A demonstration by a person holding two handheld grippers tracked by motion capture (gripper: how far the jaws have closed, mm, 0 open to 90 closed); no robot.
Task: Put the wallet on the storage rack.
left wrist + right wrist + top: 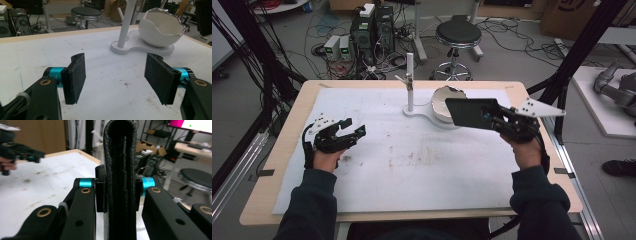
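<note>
1. Two jaws of my right gripper [490, 116] are clamped on a flat black leather wallet [471, 112]; in the right gripper view the pads [99, 192] press its sides while the folded wallet [120, 170] stands edge-on between them.
2. From above, the wallet is in the air over the far right part of the table, just in front of the white eggshell-shaped ceramic bowl [442, 101], not resting on anything.
3. My left gripper [353, 128] hovers low over the left of the white table cover [412, 160], jaws spread wide with nothing between the dark pads [76, 76].
4. Beyond my open left jaws stands the bowl [160, 31] on a white flat base [140, 47] with a thin white upright post [126, 25].
5. My judgement: the pick-up looks done, since the wallet is lifted clear of the surface. What I think is left is carrying it to wherever it belongs, perhaps the bowl or stand, and letting go; the left gripper has no part in it yet.
</note>
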